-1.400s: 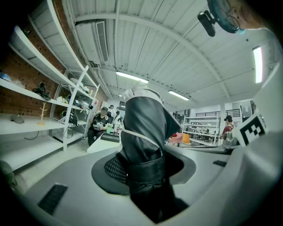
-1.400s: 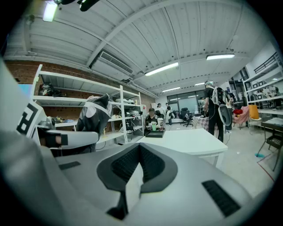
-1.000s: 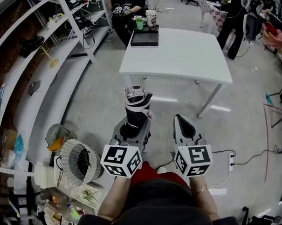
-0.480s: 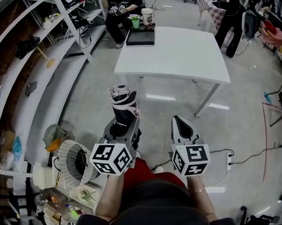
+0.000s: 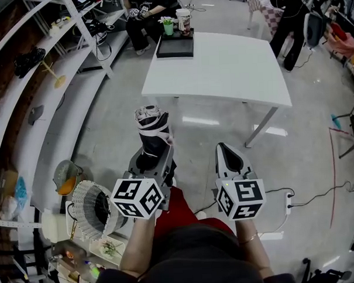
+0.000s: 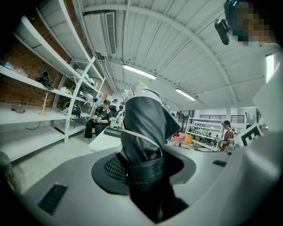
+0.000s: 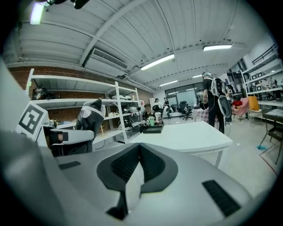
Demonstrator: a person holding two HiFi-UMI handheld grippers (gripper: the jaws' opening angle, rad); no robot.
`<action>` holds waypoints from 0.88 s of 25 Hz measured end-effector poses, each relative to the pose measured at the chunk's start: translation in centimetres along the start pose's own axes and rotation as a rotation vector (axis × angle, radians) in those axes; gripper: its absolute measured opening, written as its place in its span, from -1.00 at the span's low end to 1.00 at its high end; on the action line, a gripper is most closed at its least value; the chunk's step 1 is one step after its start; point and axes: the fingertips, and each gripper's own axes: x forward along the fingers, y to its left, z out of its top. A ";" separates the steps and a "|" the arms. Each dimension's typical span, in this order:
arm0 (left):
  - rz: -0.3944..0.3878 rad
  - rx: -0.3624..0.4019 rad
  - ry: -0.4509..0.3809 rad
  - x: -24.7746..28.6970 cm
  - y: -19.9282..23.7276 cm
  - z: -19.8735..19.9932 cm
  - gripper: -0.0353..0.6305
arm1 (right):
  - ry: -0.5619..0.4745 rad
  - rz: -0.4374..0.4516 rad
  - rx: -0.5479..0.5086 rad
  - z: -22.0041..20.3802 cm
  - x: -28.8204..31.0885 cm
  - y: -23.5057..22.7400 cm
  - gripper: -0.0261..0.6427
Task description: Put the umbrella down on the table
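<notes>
Grey floor (image 5: 106, 135) spreads beneath both tools, with white shelving (image 5: 48, 67) running up the left edge of the frame. Nearest me, left of centre, my left tool (image 5: 156, 156) is clamped on the folded umbrella (image 5: 153, 128). It is black with pale bands, and it stands up out of the jaws, leaning slightly to the upper left. Beside it on the right, my right tool (image 5: 223, 149) carries nothing, its jaws closed together at the tips. Both tools are over the floor, so the umbrella is short of the white bench (image 5: 220, 65) in the upper middle. At the bench's far left corner lies a black tray (image 5: 175, 46), with a green cup (image 5: 168, 28) and a white cup (image 5: 184, 19) at its far edge. A seated person (image 5: 145, 10) is beyond.
</notes>
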 end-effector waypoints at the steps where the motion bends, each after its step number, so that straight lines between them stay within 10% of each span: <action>1: 0.000 0.000 0.004 0.5 0.6 0.1 -0.30 | 0.002 -0.003 -0.002 0.1 0.7 0.0 -0.87; 22: -0.105 0.034 0.069 15.1 13.8 6.4 -0.30 | 0.046 -0.126 0.035 3.5 18.9 -0.5 -0.87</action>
